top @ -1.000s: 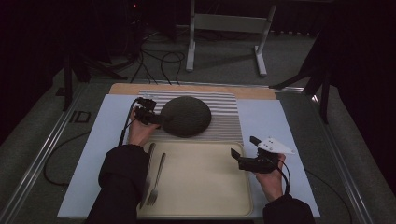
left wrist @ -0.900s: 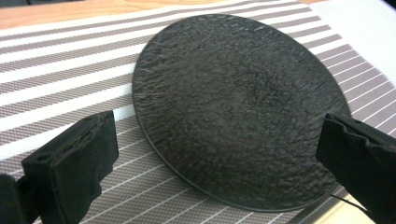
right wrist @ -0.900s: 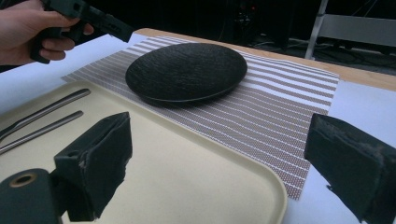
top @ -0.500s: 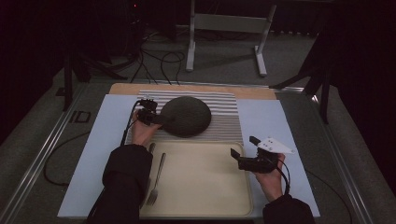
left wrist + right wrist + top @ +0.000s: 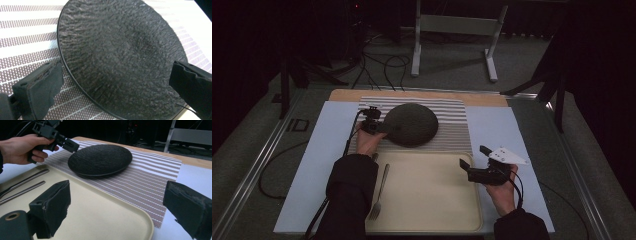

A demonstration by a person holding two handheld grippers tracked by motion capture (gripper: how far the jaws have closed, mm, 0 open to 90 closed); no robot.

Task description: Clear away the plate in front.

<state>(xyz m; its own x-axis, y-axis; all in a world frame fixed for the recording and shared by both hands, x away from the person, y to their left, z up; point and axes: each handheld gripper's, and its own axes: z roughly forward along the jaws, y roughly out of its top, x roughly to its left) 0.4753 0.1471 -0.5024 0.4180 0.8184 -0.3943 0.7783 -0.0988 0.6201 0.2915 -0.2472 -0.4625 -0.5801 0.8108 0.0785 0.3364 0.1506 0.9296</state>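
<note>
Dark plate [image 5: 411,124] on striped mat [image 5: 452,131], frame centre: not yet gripped.
Left gripper [image 5: 379,128] apart at plate rim; right gripper [image 5: 467,169] apart over tray [image 5: 432,200]; lifting remains.

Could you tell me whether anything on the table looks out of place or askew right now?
Nothing stands out. The black plate sits flat on the striped placemat, with the left gripper at its rim. The fork lies straight on the cream tray. No spill or damage is visible.
</note>
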